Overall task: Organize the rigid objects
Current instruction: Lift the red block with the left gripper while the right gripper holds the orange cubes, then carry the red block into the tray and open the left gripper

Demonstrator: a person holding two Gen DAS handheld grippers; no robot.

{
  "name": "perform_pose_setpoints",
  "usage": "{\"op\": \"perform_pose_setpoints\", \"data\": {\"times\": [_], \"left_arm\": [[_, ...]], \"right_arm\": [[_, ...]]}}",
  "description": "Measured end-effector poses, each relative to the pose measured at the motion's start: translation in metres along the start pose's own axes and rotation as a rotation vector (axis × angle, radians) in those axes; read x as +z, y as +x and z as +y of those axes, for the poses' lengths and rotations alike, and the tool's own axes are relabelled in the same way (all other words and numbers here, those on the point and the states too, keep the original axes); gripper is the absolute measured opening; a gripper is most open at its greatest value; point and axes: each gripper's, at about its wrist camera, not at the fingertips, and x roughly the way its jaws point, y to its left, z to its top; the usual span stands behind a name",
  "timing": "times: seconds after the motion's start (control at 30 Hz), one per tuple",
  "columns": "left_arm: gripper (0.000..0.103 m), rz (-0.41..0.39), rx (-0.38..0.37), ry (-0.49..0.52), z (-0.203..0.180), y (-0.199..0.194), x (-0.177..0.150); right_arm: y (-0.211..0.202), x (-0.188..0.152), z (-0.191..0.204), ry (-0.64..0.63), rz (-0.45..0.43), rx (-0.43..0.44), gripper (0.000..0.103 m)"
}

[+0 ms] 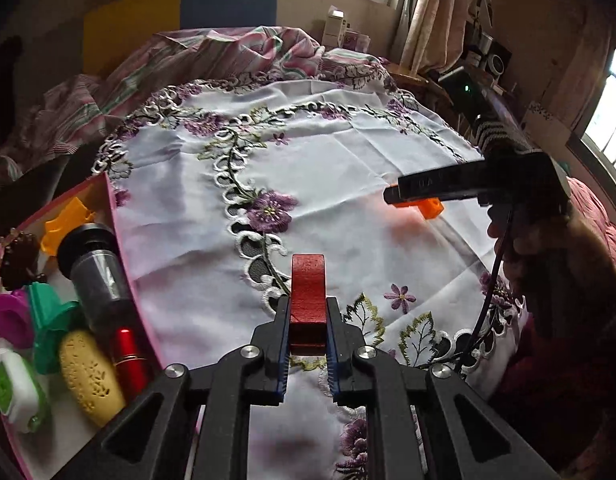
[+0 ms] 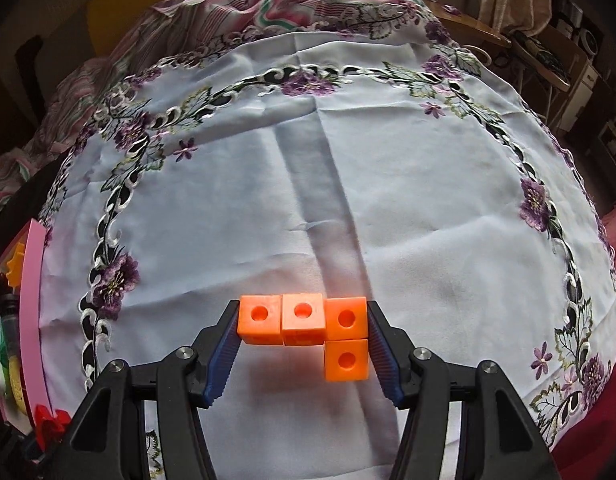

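Left gripper: clamped on a red block, long axis pointing forward, above the cloth.
Right gripper: clamped across an orange block, its row lying crosswise.
Box: at far left, just beside the left gripper; right one well apart.
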Motion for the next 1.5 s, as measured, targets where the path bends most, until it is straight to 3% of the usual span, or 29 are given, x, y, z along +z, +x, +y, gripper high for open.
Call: {"op": "perform_pose_setpoints", "data": {"times": [0.17, 0.4, 1.13, 1.5], "left_arm": [[0.015, -0.058, 0.07, -0.043, 0.016, -0.025, 0.0], [0.015, -0.088, 0.157, -0.086, 0.04, -0.047, -0.009], [0.015, -0.074, 0.219, -0.264, 0.106, -0.075, -0.049], [0.015, -0.054, 0.252, -0.424, 0.165, -0.104, -0.104]], "right_arm": [[0.004, -0.005, 0.024, -0.112, 0.017, 0.023, 0.06], [0.013, -0.013, 0.041, -0.207, 0.049, -0.015, 0.06], [0.011, -0.016, 0.051, -0.237, 0.041, -0.048, 0.06], [0.013, -0.016, 0.053, -0.257, 0.036, -0.063, 0.06]]}}
